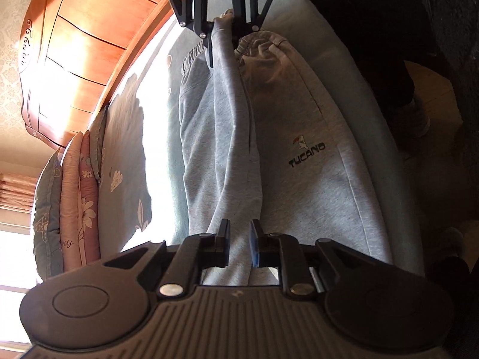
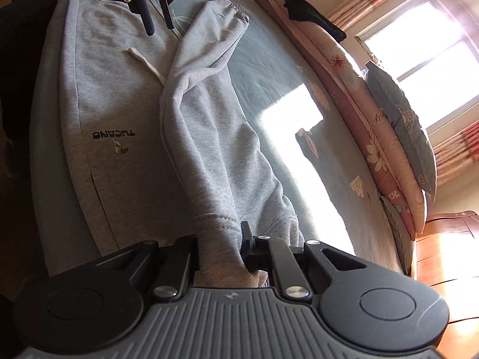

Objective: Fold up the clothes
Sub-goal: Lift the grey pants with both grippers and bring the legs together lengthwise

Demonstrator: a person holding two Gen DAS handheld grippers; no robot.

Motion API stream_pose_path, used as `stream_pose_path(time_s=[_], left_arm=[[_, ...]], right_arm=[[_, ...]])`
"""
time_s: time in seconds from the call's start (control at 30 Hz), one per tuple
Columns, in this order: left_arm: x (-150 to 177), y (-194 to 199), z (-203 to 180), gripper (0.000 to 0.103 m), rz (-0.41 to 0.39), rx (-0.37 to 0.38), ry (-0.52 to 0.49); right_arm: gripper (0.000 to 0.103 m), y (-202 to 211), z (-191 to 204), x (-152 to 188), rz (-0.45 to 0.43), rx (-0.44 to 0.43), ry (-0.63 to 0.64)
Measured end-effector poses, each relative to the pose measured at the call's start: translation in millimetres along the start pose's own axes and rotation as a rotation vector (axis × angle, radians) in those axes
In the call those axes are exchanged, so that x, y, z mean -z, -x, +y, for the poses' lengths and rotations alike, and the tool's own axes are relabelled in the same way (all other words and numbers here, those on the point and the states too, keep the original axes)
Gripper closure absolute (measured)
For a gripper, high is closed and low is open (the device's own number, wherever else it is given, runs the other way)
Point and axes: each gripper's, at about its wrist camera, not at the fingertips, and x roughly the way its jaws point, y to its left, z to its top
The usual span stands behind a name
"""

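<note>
The right tool (image 2: 220, 249) is clamped on a bunch of grey cloth, an end of the sweatpants (image 2: 125, 104), which fills the gap between its jaws in the right wrist view. The left tool (image 1: 239, 243) has its jaws slightly apart, and cloth runs under the gap; I cannot tell from either view whether the pads press on it, and from the right wrist view that tool's fingers (image 2: 148, 15) at twelve o'clock hang just above the fabric, separated, with nothing between them. Outward from the right tool, the sweatpants stretch away toward twelve o'clock along the bed (image 2: 269, 68), one leg doubled over the other in a long ridge, with the cuff (image 2: 230, 15) at about one o'clock and the logo (image 2: 115, 139) at ten o'clock. Pillows (image 2: 398, 137) stand along the bed's far edge at two o'clock, with the window (image 2: 419, 53) beyond. The relation that counts is this: the two tools sit at opposite ends of the garment's long axis, facing each other along it, each nearest its own end. My judgement is that the lengthwise fold is being laid down, and a next fold end to end would need one end carried along that axis toward the other.
</note>
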Motion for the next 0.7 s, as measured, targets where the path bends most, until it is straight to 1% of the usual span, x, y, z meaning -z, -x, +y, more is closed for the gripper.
stream_pose_path(time_s=[0.13,0.17,0.2,0.23,0.27,0.33,0.4,0.5,0.53,0.6,0.63,0.67,0.7], left_arm=[[-3,-23,7,0.084,0.020,-0.014,-0.068],[-4,-28,13,0.080,0.020,-0.006,-0.079],[-4,-33,18,0.072,0.019,0.002,-0.091],[-4,-37,23,0.051,0.019,0.016,-0.103],[-3,-42,26,0.038,0.008,0.036,-0.126],[0,-54,30,0.036,-0.013,0.081,-0.200],[3,-75,31,0.036,0.021,0.114,-0.271],[6,-100,35,0.036,0.058,0.172,-0.323],[6,-106,37,0.041,0.063,0.196,-0.323],[6,-116,42,0.059,0.081,0.254,-0.319],[5,-118,44,0.076,0.095,0.280,-0.312],[5,-118,45,0.082,0.105,0.287,-0.312],[6,-116,45,0.083,0.102,0.270,-0.322]], right_arm=[[0.090,7,3,-3,0.001,0.009,0.043],[0.090,7,6,-4,0.003,0.009,0.054],[0.090,7,9,-4,0.005,0.009,0.065],[0.090,7,12,-5,0.006,0.005,0.070],[0.090,7,13,-5,0.006,-0.002,0.070],[0.090,7,16,-4,0.006,-0.006,0.068],[0.090,6,15,-3,0.006,-0.008,0.063],[0.090,6,12,-1,0.000,-0.007,0.047],[0.090,7,12,-1,-0.004,-0.006,0.046],[0.090,9,12,1,-0.006,-0.007,0.044],[0.090,9,11,1,-0.006,-0.008,0.043],[0.090,9,12,2,-0.006,-0.008,0.042],[0.090,9,12,3,-0.005,-0.009,0.042]])
